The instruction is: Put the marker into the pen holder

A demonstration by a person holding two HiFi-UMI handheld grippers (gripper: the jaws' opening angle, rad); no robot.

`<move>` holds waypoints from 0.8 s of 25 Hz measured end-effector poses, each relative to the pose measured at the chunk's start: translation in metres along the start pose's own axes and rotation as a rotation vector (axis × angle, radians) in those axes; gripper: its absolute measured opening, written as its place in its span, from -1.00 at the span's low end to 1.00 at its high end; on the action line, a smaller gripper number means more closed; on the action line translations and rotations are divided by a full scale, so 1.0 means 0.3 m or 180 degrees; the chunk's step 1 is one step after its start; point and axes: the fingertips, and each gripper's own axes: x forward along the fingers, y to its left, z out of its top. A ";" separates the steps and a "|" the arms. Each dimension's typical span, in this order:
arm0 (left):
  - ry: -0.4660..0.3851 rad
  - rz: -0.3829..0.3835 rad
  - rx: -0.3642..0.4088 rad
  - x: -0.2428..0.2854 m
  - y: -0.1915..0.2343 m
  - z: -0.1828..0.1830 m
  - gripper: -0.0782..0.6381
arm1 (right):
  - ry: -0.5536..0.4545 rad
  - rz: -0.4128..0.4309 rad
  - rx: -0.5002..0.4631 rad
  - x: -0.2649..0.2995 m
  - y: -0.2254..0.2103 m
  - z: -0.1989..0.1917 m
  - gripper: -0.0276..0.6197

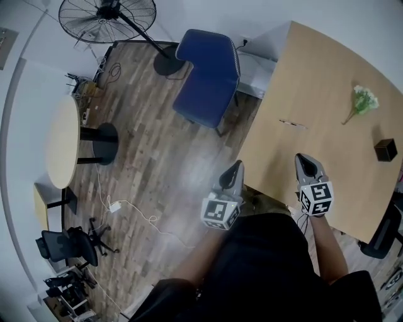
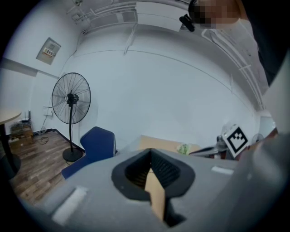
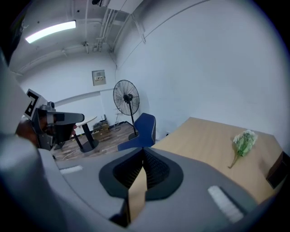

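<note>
The pale wooden counter (image 1: 315, 75) fills the right of the head view, and its near edge runs slantwise just in front of the person. The right tongs (image 1: 303, 158) hang over that near edge, pressed closed with nothing between them. The left tongs (image 1: 237, 166) sit just off the counter's near-left corner, above the brown plank floor (image 1: 157, 157), and are likewise closed and empty.

The thin dark marker (image 1: 293, 124) lies flat on the counter ahead of the right tongs and apart from them, with bare wood on every side. The small black box-shaped pen holder (image 1: 385, 149) stands upright towards the counter's right side, well apart from the marker, and the stretch between the two is open. Its inside is too dark to tell what it holds. A sprig of white flowers on a green stem (image 1: 361, 102) lies beyond the holder, clear of both it and the marker.

Off the counter's left edge, a blue padded chair (image 1: 208, 72) stands close to the far corner, with a black pedestal fan (image 1: 107, 19) behind it. A wide band of open floor separates these from a round pale table on a black base (image 1: 63, 141) at the left. A white cable (image 1: 126, 206) trails across the floor near the left tongs.
</note>
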 end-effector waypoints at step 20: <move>0.0209 -0.0466 -0.0079 0.312 0.070 -0.023 -0.77 | 0.1239 -0.0042 -0.0230 0.387 -0.325 -0.144 -0.70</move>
